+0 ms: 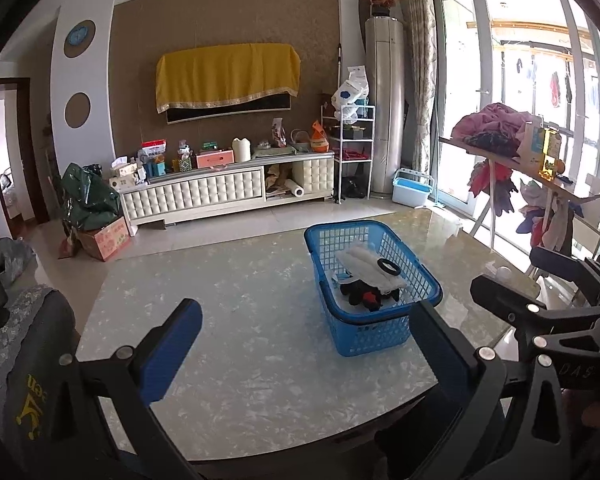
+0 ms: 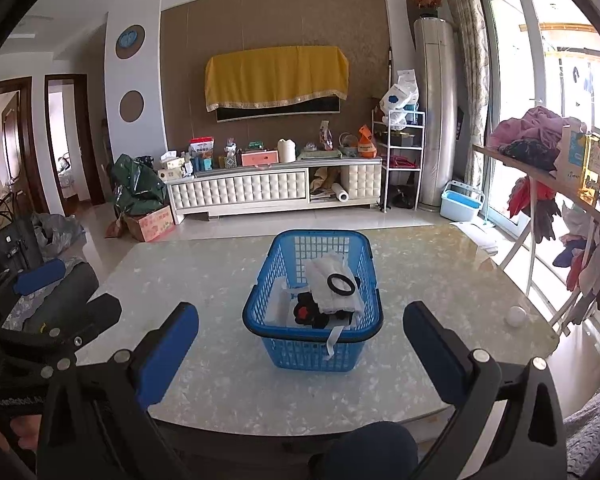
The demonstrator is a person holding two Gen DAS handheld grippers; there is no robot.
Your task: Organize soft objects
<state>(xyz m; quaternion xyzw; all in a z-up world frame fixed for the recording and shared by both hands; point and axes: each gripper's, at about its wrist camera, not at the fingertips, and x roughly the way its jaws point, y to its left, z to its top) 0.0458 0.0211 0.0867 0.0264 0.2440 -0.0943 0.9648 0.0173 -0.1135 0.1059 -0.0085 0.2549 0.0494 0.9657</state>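
The desk (image 2: 228,380) has a pale, glossy marble-pattern top with a rounded near edge. A blue plastic basket (image 2: 274,344) stands directly on it, about in the middle of the surface. The basket has lattice walls and a dark rim. Far to the right of the basket, near the desk edge on the window side, lies a small white round object (image 2: 516,316); it is well apart from the basket, and I cannot tell what it is. In the left wrist view the basket (image 1: 364,336) stands right of the centre, and the desk (image 1: 240,360) surface shows to its left.
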